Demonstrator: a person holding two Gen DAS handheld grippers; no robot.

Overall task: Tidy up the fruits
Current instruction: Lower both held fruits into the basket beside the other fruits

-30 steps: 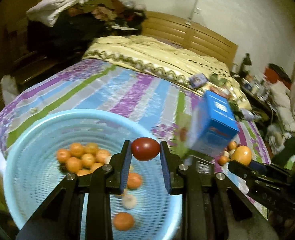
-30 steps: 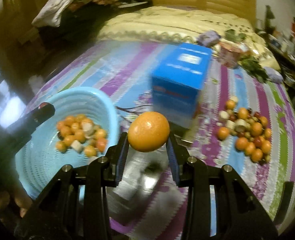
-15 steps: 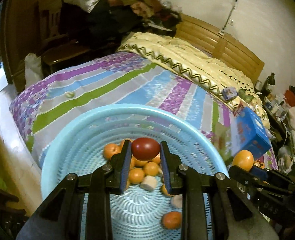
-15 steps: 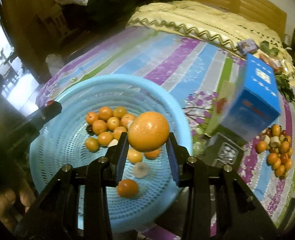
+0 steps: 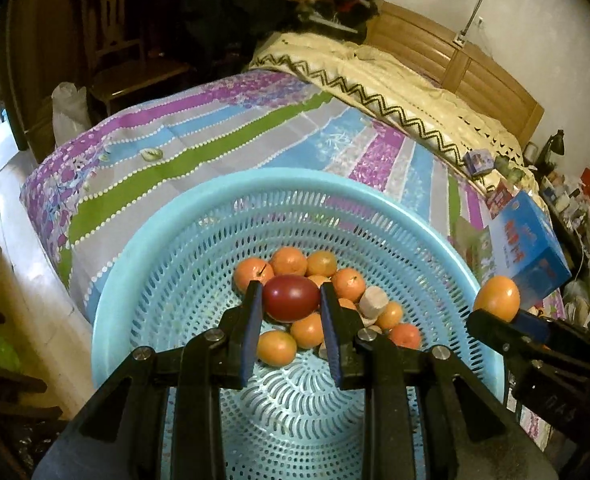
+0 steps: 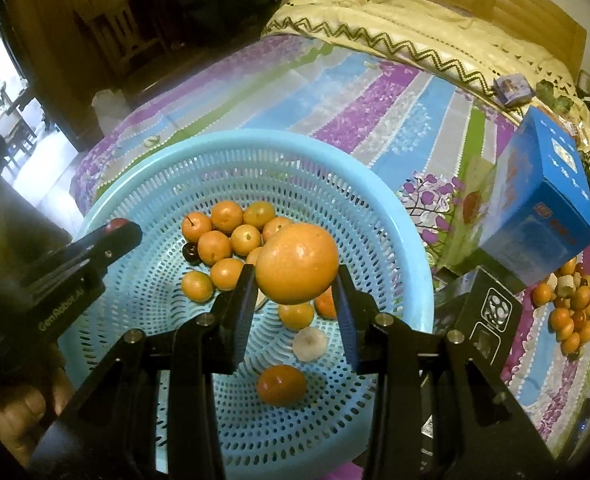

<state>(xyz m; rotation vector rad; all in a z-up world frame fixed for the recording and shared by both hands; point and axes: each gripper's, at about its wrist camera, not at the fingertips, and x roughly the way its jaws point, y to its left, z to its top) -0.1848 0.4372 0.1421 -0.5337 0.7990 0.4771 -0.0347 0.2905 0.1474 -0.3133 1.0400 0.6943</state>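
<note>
Left wrist view
Left gripper (image 5: 291, 300): jaws clamped on a dark red fruit (image 5: 291, 298), poised above the basket's heap, likely so the drop will be short.
Basket (image 5: 143, 280): pale blue, perforated, on the striped bedsheet (image 5: 199, 148); it holds a cluster of small oranges (image 5: 287, 260) at 12 o'clock from the red fruit, with a pale cut chunk (image 5: 373, 300) at 3 o'clock.
Right gripper (image 5: 495, 308): at 3 o'clock near the rim, clamped on a large orange (image 5: 497, 297).
Blue box (image 5: 529, 240): at 2 o'clock, outside the basket.

Right wrist view
Right gripper (image 6: 295, 280): jaws clamped on the large orange (image 6: 297, 264), held over the basket (image 6: 411, 248) interior, seemingly ready to release.
Contents: oranges (image 6: 231, 240) bunched at 10 o'clock from the held fruit, one darker orange (image 6: 281, 384) alone at 6 o'clock, a pale round piece (image 6: 310, 343) between.
Left gripper (image 6: 113, 230): at 9 o'clock, a red fruit tip (image 6: 114, 224) showing.
Unsorted pile (image 6: 567, 308): small fruits on the sheet at 3 o'clock, beyond the blue box (image 6: 543, 192); these look still to be moved.
</note>
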